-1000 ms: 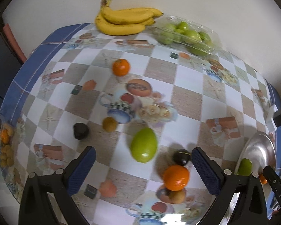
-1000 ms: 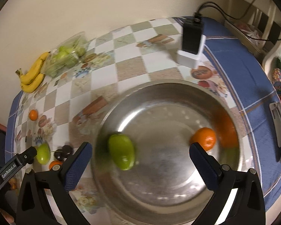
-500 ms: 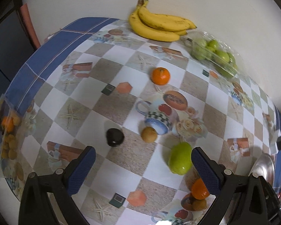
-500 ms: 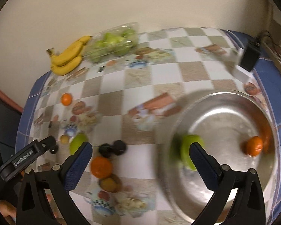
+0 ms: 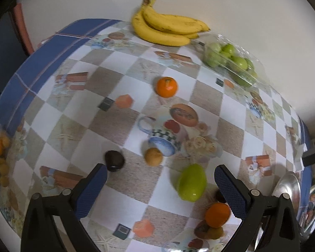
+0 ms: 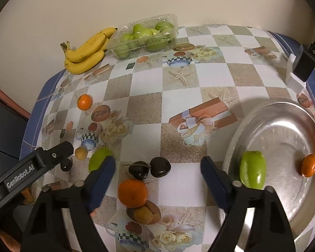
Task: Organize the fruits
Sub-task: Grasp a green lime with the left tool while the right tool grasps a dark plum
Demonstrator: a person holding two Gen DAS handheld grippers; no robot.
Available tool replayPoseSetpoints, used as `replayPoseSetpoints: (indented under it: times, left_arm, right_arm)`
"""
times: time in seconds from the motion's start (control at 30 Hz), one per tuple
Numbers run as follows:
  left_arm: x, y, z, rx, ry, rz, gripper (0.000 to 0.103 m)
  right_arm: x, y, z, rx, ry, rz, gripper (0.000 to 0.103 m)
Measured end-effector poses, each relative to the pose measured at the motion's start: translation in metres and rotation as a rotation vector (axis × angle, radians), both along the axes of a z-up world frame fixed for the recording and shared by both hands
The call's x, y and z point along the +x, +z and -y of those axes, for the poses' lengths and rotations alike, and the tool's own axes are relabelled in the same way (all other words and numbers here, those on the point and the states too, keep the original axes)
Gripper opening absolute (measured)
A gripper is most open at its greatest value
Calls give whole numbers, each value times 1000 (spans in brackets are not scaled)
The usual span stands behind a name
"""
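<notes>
The right gripper [image 6: 158, 171], empty, is closing above two dark cherries [image 6: 150, 169]. An orange [image 6: 132, 192] lies just nearer. The left gripper [image 5: 160, 181] gapes wide, empty.

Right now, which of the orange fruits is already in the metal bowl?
The small orange at the right side of the metal bowl, apart from the green fruit there. The other two oranges lie out on the checked tablecloth.
</notes>
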State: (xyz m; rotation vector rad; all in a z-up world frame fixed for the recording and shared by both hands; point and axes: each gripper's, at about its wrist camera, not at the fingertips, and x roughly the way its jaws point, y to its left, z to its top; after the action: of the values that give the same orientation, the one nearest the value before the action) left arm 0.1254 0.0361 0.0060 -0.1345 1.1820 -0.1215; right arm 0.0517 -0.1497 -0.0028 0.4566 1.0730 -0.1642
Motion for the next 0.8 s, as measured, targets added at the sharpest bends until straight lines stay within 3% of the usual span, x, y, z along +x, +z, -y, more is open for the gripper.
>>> replayPoseSetpoints:
  times: [0.13, 0.2, 0.37, 0.8]
  left_arm:
    - [2, -4, 14, -21, -45, -22, 99]
    - [2, -9, 20, -32, -58, -44, 88]
    - [4, -21, 26, -61, -66, -92, 80]
    - [9, -43, 28, -98, -40, -153, 64]
  right_arm:
    - [4, -8, 2, 29, -10, -10, 68]
    - [5, -12, 2, 36, -11, -16, 63]
    - [7, -19, 5, 63, -26, -25, 51]
    - [13, -40, 10, 122, -44, -54, 42]
